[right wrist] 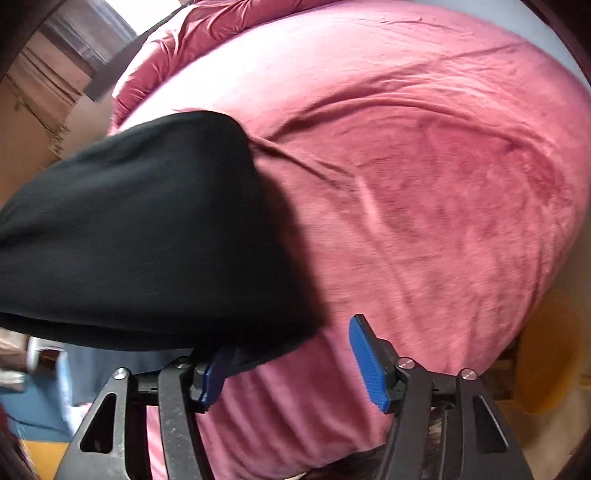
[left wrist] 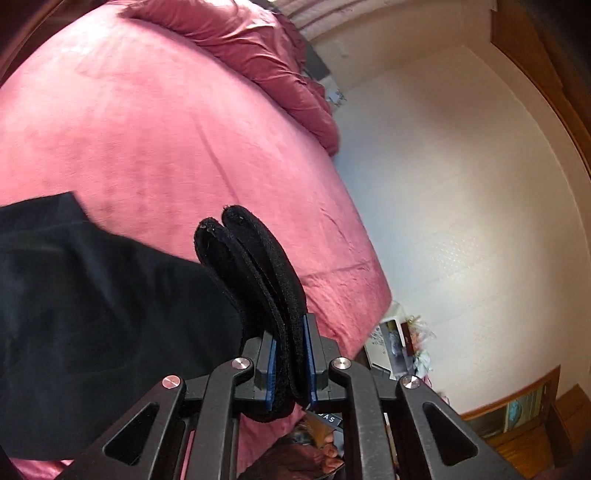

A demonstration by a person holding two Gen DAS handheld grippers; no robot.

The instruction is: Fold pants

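- Left wrist view, nearest the lens: the left tool [left wrist: 291, 365] sits at the bottom centre of the frame, its blue pads pressed together on a thick fold of the black pants [left wrist: 110, 295]; a doubled hem of that cloth sticks up past the pads toward the middle of the frame
- from the pinch the pants spread to the left edge, filling the lower left of the frame, raised above the pink bed [left wrist: 166, 129]
- below the tool, at the bottom edge, a person's bare foot [left wrist: 317, 461] shows, blurred
- farther off, a rumpled darker pink blanket [left wrist: 258, 48] lies along the upper centre of the bed; a pale wall [left wrist: 461, 184] fills the right half of the frame
- Right wrist view, nearest the lens: the right tool [right wrist: 295, 369] is at the bottom of the frame with its blue pads spread apart; the left pad [right wrist: 214, 380] lies under the edge of the pants [right wrist: 147, 240], the right pad [right wrist: 365, 365] stands bare over the sheet; whether the left pad touches the cloth I cannot tell
- the pants bulk across the left half of the frame, casting a shadow on the bed [right wrist: 424, 221] to their right
- beyond, the creased pink sheet runs to the upper right; the blanket [right wrist: 207, 33] bunches at the top.
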